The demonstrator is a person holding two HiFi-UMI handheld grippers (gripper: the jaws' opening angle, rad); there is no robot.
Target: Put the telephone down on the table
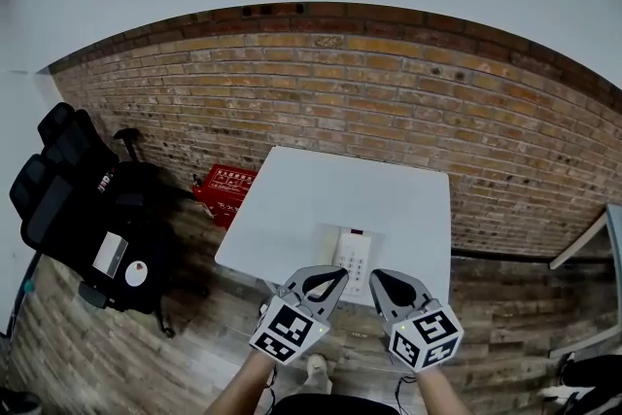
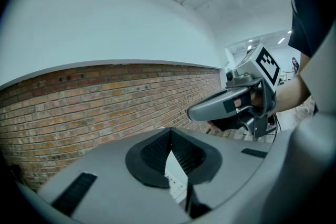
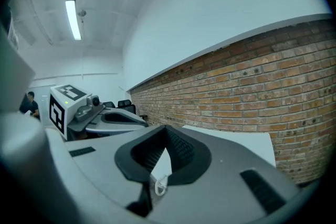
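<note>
You are holding the left gripper (image 1: 333, 275) and the right gripper (image 1: 380, 277) side by side in front of you, both pointing slightly downward toward the brick wall (image 1: 408, 102). The white telephone (image 1: 352, 258) is lying flat on the white table (image 1: 311, 190), close to its near edge and just past the two tips. The table is standing on a wooden floor (image 1: 117, 345), with black chairs (image 1: 68, 180) and a red crate (image 1: 225, 185) to your left. Both claws are sitting fully closed, tips meeting, and gripping nothing.
</note>
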